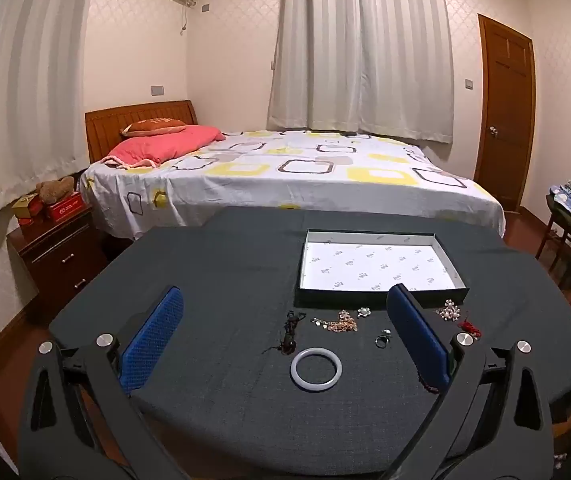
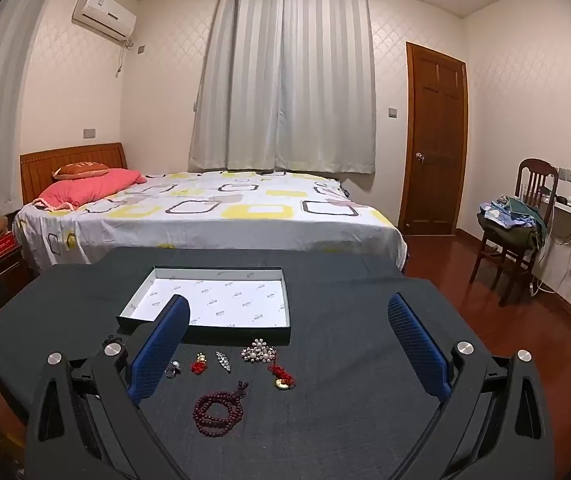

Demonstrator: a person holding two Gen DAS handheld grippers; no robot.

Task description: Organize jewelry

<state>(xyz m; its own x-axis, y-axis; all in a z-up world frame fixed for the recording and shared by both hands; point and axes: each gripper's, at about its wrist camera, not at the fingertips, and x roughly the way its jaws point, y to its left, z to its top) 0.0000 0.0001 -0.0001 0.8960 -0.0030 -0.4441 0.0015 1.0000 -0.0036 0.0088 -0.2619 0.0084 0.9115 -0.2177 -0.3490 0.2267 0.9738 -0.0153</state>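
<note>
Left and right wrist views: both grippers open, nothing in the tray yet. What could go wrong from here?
1. The small silver ring lies flat on the dark cloth; the wide blue fingers may slide over it or pinch fabric.
2. The coiled dark red bead bracelet could uncoil and dangle if pinched by one loop.
3. The pearl flower brooch and red knotted charm lie close together; one grab might snag both.

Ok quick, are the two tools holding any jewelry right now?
Left tool: wide open, holding nothing; the white bangle lies on the table between its fingers.
Right tool: wide open, holding nothing.
</note>
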